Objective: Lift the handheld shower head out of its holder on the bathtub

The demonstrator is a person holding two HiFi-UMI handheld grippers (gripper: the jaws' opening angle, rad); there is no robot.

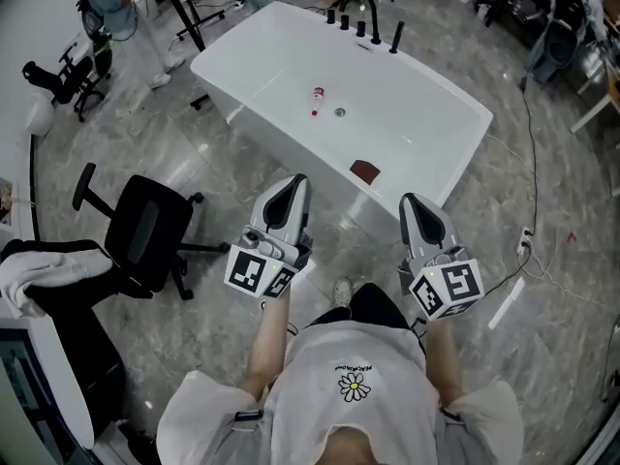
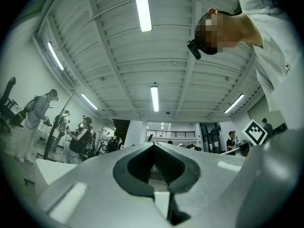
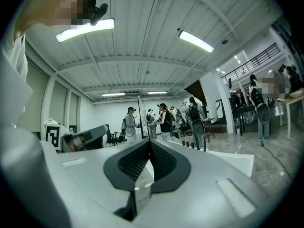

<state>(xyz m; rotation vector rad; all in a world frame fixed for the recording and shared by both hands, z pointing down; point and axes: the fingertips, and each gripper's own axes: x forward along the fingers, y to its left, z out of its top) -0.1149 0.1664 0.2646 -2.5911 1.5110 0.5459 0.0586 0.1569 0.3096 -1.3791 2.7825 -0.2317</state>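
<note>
A white freestanding bathtub [image 1: 441,100] stands on the grey tiled floor ahead of me. Black tap fittings line its far rim, with a curved spout [image 1: 363,8]; the slim black handheld shower head [image 1: 396,37] stands upright in its holder at the right end of that row. Both grippers are held close to my body, short of the tub's near rim. My left gripper [image 1: 295,184] is shut and holds nothing. My right gripper [image 1: 412,201] is likewise shut and holds nothing. The right gripper view shows the fittings [image 3: 197,144] small and far beyond the shut jaws [image 3: 149,144].
Inside the tub lie a small red-and-white bottle [image 1: 318,95], the drain [image 1: 340,112] and a dark red patch [image 1: 365,171]. A black office chair [image 1: 145,231] stands at my left. A cable [image 1: 531,143] and power strip [image 1: 526,240] run along the floor at right. People stand beyond the tub.
</note>
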